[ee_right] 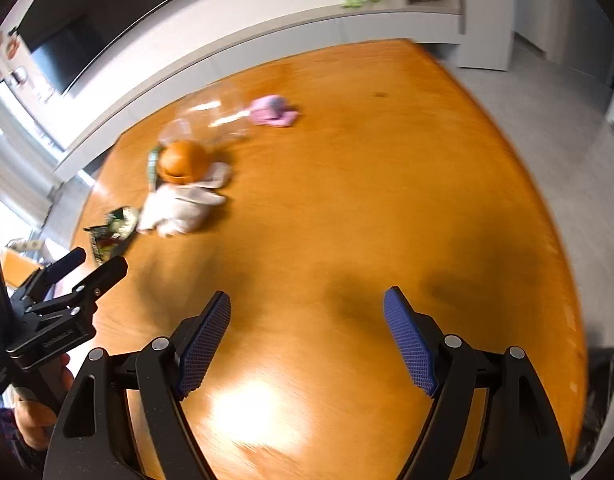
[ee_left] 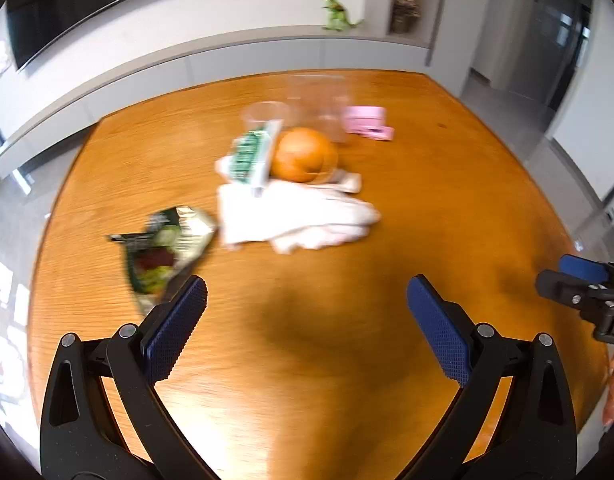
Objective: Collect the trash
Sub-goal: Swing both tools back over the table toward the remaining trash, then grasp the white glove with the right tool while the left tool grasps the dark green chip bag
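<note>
Both the left gripper (ee_left: 307,308) and the right gripper (ee_right: 307,320) are held wide, empty. A snack wrapper (ee_left: 163,248) is seen on the table (ee_left: 427,220) beside the tissue (ee_left: 295,216). Likely light, crinkly, slippery; best pinched at an edge.

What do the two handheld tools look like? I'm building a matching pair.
Both the left tool and the right tool have black plastic arms with round silver rivets and two flat blue pads with a fine grid texture. No cables show.
</note>
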